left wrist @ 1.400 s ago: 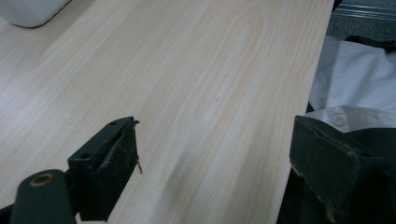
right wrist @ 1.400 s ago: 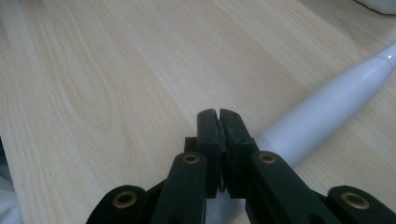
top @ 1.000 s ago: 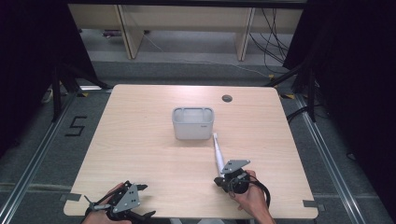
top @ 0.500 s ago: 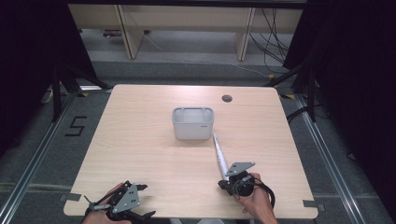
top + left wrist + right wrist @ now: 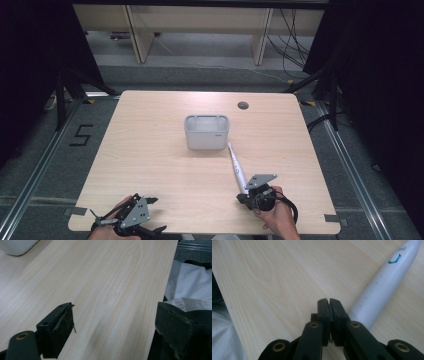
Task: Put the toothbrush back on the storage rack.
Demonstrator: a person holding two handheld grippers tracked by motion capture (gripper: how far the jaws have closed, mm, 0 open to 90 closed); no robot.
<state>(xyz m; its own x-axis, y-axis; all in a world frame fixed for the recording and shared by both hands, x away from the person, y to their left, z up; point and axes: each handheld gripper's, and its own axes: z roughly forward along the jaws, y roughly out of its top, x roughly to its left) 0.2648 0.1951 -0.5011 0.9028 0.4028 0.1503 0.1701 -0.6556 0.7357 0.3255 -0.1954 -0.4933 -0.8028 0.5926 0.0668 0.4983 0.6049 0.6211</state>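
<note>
One electric toothbrush (image 5: 236, 167), white, lying flat on the wooden table (image 5: 150, 150), brush end toward the grey tub (image 5: 207, 132), butt end near and just beside the right gripper (image 5: 246, 196). Likely light, rigid, smooth and apt to roll; best pinched across the thick handle, below the blue-ringed button (image 5: 394, 258). Right jaws pressed together, empty. Left gripper (image 5: 150, 212) at the near left edge, jaws wide apart, empty.

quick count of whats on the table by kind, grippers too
electric toothbrush: 1
grey plastic box: 1
grippers: 2, left gripper and right gripper
total: 4
</note>
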